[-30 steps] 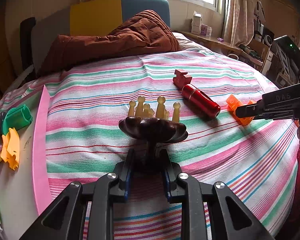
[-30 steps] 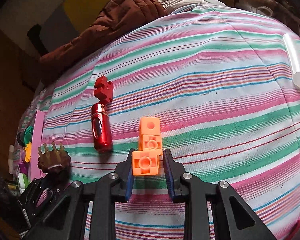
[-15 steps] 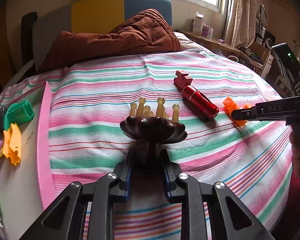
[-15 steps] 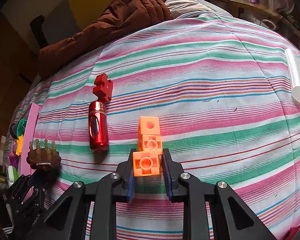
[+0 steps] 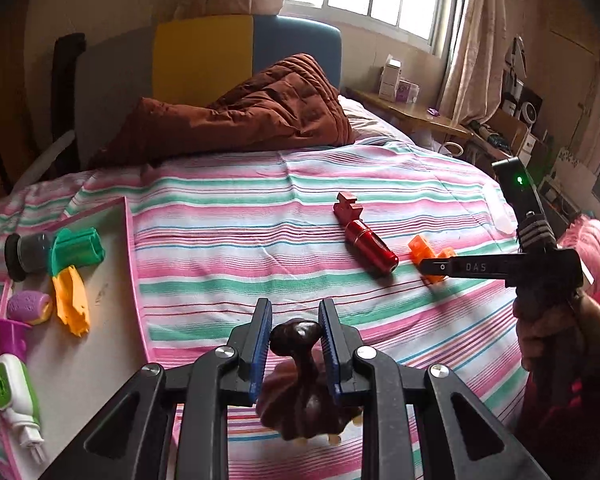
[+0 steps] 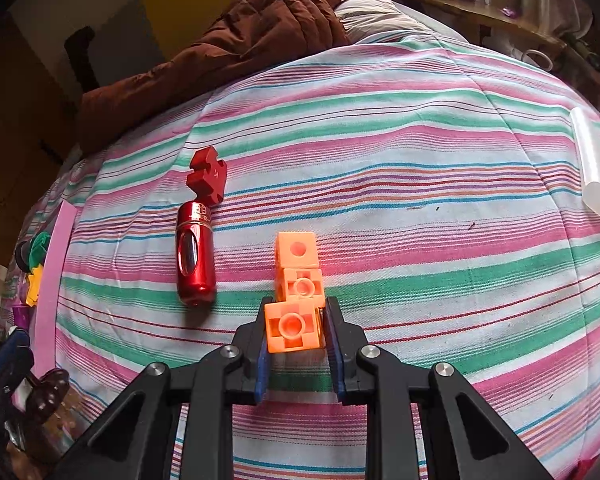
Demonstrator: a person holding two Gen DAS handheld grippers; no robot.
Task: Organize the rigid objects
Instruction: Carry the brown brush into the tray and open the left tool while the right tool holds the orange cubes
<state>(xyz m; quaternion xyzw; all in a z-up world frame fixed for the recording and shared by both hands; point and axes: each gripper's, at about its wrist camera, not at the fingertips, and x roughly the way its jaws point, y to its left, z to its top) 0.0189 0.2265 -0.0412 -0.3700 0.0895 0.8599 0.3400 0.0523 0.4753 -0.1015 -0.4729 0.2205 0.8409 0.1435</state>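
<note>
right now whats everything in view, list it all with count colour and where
massager: 1, dark brown, in left gripper
block piece: 1, orange, between right gripper's fingers
cylinder: 1, red metallic, on striped bedspread, left of block piece
cross block: 1, dark red, touching cylinder's far end
tube: 1, clear, right side of bed
tray: 1, white with pink rim, left side of bed, holds several small toys
quilt: 1, brown, head of bed
left gripper: shut on massager
right gripper: shut on block piece
hand: holds right gripper
</note>
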